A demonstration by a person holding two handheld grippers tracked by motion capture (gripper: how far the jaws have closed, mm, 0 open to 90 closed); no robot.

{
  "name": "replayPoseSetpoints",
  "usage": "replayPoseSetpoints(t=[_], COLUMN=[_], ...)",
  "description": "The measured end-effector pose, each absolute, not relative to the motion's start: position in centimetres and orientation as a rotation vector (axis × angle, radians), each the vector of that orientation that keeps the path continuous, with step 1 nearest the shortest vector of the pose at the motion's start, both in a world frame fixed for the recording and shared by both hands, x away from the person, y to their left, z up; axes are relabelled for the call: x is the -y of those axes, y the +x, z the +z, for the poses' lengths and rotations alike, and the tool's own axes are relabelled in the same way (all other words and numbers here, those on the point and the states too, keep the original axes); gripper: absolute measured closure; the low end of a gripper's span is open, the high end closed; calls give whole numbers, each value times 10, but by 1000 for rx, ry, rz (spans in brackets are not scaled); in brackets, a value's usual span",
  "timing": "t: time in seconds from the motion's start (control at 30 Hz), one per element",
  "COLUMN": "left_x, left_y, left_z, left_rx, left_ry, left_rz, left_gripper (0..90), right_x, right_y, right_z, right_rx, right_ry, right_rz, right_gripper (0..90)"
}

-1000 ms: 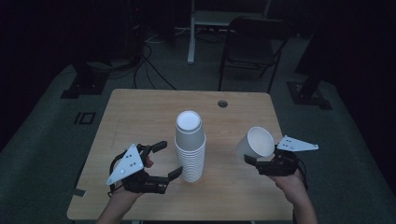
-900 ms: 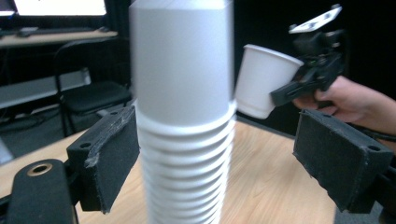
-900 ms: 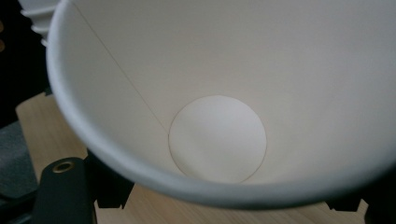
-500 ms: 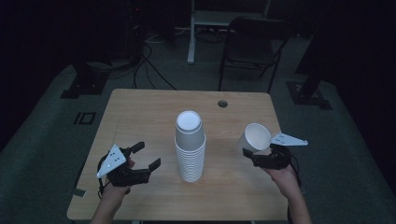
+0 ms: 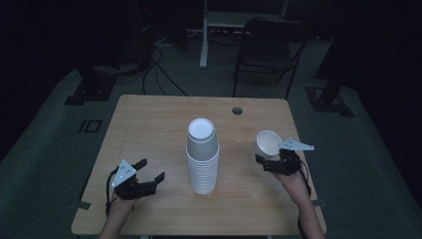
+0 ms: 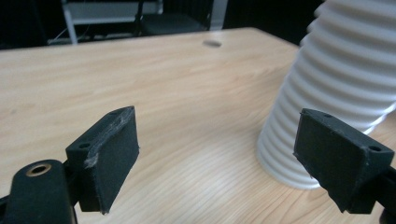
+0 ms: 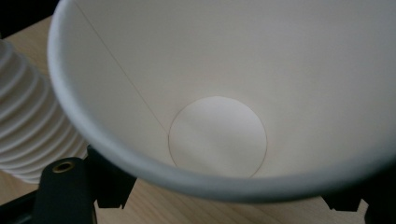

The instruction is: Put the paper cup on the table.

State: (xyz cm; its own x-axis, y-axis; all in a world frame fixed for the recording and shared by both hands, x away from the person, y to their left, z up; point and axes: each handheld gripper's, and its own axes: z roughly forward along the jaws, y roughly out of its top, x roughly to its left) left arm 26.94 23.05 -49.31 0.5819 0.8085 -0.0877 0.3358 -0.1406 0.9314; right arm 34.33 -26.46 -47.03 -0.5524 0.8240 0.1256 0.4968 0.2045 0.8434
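Lower left, the left gripper [image 5: 151,170] gapes empty near the table [image 5: 149,114] edge; right gripper [image 5: 263,163] clamps a paper cup [image 5: 268,142] right of the cup stack [image 5: 202,159].

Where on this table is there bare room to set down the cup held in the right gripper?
Bare wood lies between the cup stack and the right gripper holding the single cup, and across the table's far half up to the round hole. The left gripper takes up the near left.
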Motion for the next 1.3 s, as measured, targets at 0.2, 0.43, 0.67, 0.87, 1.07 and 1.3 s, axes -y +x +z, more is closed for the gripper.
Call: replayPoseSetpoints(t=[0.2, 0.43, 0.67, 0.87, 1.07, 1.3], left_x=[-237, -247, -250, -250, -251, -248], left_y=[274, 280, 286, 290, 291, 292], left_z=[-507, -521, -528, -537, -538, -541], left_rx=[-1033, -1118, -1196, -1234, -1268, -1270], left_ry=[1749, 1768, 1800, 1831, 1842, 1864], left_rz=[567, 574, 545, 528, 534, 544], left_gripper=[135, 127, 105, 37, 26, 26], right_x=[262, 260, 256, 252, 247, 243], right_y=[352, 364, 376, 386, 391, 397], right_z=[-483, -497, -507, -516, -526, -532], right_rx=[-2123, -2121, -2119, -2107, -2118, -2114], right_ry=[1268, 1322, 1360, 1392, 1401, 1420], right_rz=[1246, 1187, 1153, 1137, 1103, 1081], right_gripper=[206, 206, 206, 206, 205, 205])
